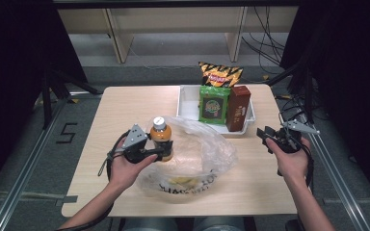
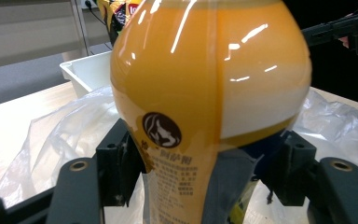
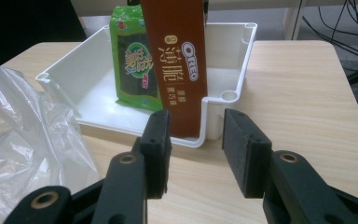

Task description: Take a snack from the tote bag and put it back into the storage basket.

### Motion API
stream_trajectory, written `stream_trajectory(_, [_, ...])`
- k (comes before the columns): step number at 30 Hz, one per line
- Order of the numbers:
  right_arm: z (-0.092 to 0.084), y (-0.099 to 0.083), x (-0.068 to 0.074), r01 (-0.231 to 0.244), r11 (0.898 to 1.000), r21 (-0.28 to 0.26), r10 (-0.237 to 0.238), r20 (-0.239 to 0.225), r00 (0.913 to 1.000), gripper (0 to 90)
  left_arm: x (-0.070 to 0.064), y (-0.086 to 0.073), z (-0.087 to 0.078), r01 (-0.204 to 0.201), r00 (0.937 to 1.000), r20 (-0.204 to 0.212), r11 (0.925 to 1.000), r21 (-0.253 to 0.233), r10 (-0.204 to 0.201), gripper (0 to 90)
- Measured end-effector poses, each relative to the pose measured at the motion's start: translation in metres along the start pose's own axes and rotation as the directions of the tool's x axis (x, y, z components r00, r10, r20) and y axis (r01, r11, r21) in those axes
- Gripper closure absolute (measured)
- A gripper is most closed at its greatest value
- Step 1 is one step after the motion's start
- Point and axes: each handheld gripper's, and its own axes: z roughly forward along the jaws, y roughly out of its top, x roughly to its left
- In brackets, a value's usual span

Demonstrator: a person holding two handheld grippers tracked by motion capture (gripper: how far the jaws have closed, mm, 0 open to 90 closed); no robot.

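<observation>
the left tool (image 1: 165, 149) is clamped on the orange drink bottle (image 1: 161, 138), its two black jaws pressing the lower body from either side, as the left gripper view confirms: the bottle (image 2: 205, 88) stands upright between the pads, label facing the camera. the bottle is at the mouth of the clear plastic bag (image 1: 197, 154), which lies crumpled on the desk (image 1: 125, 103) in front of the person; whether the base rests on the bag film or hangs just above it cannot be told. the right tool (image 1: 266, 137) stands apart at the right edge of the desk, jaws partly open with nothing between them; in the right gripper view it (image 3: 196, 140) faces the white tray (image 3: 242, 60), which holds a brown biscuit box (image 3: 177, 60) and a green snack packet (image 3: 135, 65), with a chip bag (image 1: 220, 74) at the far end of the tray. judged from this layout, the step in hand is packing: the bottle is being carried into the bag while the remaining items wait in the tray. the next move calls for lowering the bottle through the opening without snagging the film, keeping it upright, then spreading the jaws to release it. the right tool is best placed to hold the bag rim open or to fetch the biscuit box.
</observation>
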Motion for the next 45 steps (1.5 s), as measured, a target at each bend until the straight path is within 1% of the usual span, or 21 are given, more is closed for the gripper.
stream_trajectory(2, [0.000, -0.001, 0.001, -0.001, 1.000, -0.005, 0.001, 0.004, 1.0000, 62.3, 0.000, 0.000, 0.002, 0.005, 1.0000, 0.007, 1.0000, -0.003, -0.005, 36.3])
stream_trajectory(3, [-0.001, -0.001, 0.003, -0.032, 0.999, 0.006, 0.032, -0.002, 0.9995, 62.3, -0.001, 0.000, 0.002, 0.001, 1.0000, 0.002, 1.0000, 0.005, -0.001, 36.3])
stream_trajectory(6, [0.002, -0.001, 0.003, -0.019, 1.000, -0.010, 0.019, -0.004, 0.9998, 62.2, 0.000, 0.000, 0.002, 0.000, 1.0000, 0.005, 1.0000, 0.006, 0.000, 36.4])
stream_trajectory(7, [0.001, -0.001, 0.001, -0.003, 1.000, -0.002, 0.003, -0.010, 0.9999, 62.2, 0.001, 0.000, 0.003, 0.000, 1.0000, 0.006, 1.0000, 0.006, 0.000, 36.4])
stream_trajectory(12, [0.001, -0.001, 0.004, -0.029, 1.000, 0.003, 0.029, -0.023, 0.9993, 61.9, 0.002, 0.003, 0.004, 0.002, 1.0000, 0.008, 1.0000, 0.008, -0.002, 36.5])
stream_trajectory(15, [0.000, -0.002, 0.003, -0.015, 1.000, 0.012, 0.015, -0.017, 0.9997, 61.9, 0.003, 0.005, 0.006, 0.006, 0.9999, 0.009, 1.0000, 0.004, -0.006, 36.5])
stream_trajectory(17, [0.001, -0.002, 0.003, -0.008, 1.000, 0.000, 0.008, -0.017, 0.9998, 61.7, 0.004, 0.006, 0.007, 0.006, 0.9999, 0.010, 1.0000, 0.003, -0.006, 36.5])
stream_trajectory(19, [0.002, -0.003, 0.003, 0.010, 1.000, 0.003, -0.010, 0.001, 0.9999, 61.7, 0.005, 0.007, 0.008, 0.009, 0.9999, 0.012, 1.0000, 0.004, -0.009, 36.5])
stream_trajectory(20, [0.002, -0.003, 0.003, -0.004, 1.000, 0.006, 0.004, -0.017, 0.9998, 61.6, 0.005, 0.007, 0.009, 0.010, 0.9999, 0.012, 0.9999, 0.003, -0.010, 36.5])
stream_trajectory(25, [0.001, -0.003, 0.004, -0.018, 1.000, 0.009, 0.018, -0.013, 0.9998, 61.7, 0.005, 0.009, 0.011, 0.006, 0.9999, 0.014, 1.0000, -0.001, -0.006, 36.5])
stream_trajectory(26, [0.001, -0.003, 0.006, -0.050, 0.999, 0.020, 0.050, -0.016, 0.9986, 61.6, 0.005, 0.009, 0.012, 0.007, 0.9999, 0.013, 1.0000, -0.001, -0.007, 36.5])
stream_trajectory(28, [0.000, -0.004, 0.005, -0.037, 0.999, 0.026, 0.037, -0.016, 0.9992, 61.5, 0.005, 0.009, 0.013, 0.005, 0.9999, 0.011, 1.0000, -0.002, -0.005, 36.6])
stream_trajectory(29, [0.000, -0.004, 0.007, -0.054, 0.998, 0.021, 0.055, -0.023, 0.9982, 61.5, 0.005, 0.009, 0.013, 0.004, 0.9999, 0.015, 1.0000, -0.005, -0.004, 36.6])
stream_trajectory(32, [0.000, -0.004, 0.007, -0.052, 0.998, 0.021, 0.053, -0.024, 0.9983, 61.5, 0.005, 0.010, 0.015, -0.001, 0.9999, 0.010, 1.0000, -0.001, 0.001, 36.6])
stream_trajectory(36, [0.001, -0.005, 0.005, -0.017, 1.000, 0.020, 0.017, -0.012, 0.9998, 61.4, 0.006, 0.013, 0.017, -0.006, 0.9999, 0.010, 0.9999, -0.010, 0.007, 36.6])
stream_trajectory(38, [0.001, -0.005, 0.008, -0.051, 0.998, 0.021, 0.052, -0.020, 0.9985, 61.4, 0.006, 0.014, 0.018, -0.005, 1.0000, 0.007, 0.9999, -0.009, 0.005, 36.6])
stream_trajectory(40, [0.002, -0.005, 0.005, -0.006, 1.000, 0.018, 0.006, -0.021, 0.9998, 61.4, 0.007, 0.015, 0.019, -0.005, 1.0000, 0.005, 0.9999, -0.010, 0.005, 36.6])
stream_trajectory(41, [0.001, -0.006, 0.006, -0.027, 0.999, 0.024, 0.028, -0.022, 0.9994, 61.4, 0.007, 0.016, 0.020, -0.006, 1.0000, 0.007, 0.9999, -0.012, 0.006, 36.6])
stream_trajectory(42, [0.002, -0.005, 0.005, -0.010, 1.000, 0.024, 0.011, -0.026, 0.9996, 61.4, 0.007, 0.016, 0.021, -0.006, 1.0000, 0.007, 0.9999, -0.011, 0.006, 36.6])
stream_trajectory(43, [0.001, -0.006, 0.007, -0.036, 0.999, 0.035, 0.037, -0.022, 0.9991, 61.4, 0.007, 0.017, 0.021, -0.004, 1.0000, 0.006, 0.9999, -0.012, 0.004, 36.6])
stream_trajectory(45, [0.001, -0.006, 0.008, -0.034, 0.999, 0.034, 0.035, -0.022, 0.9992, 61.3, 0.008, 0.017, 0.022, -0.005, 1.0000, 0.006, 0.9999, -0.015, 0.005, 36.6])
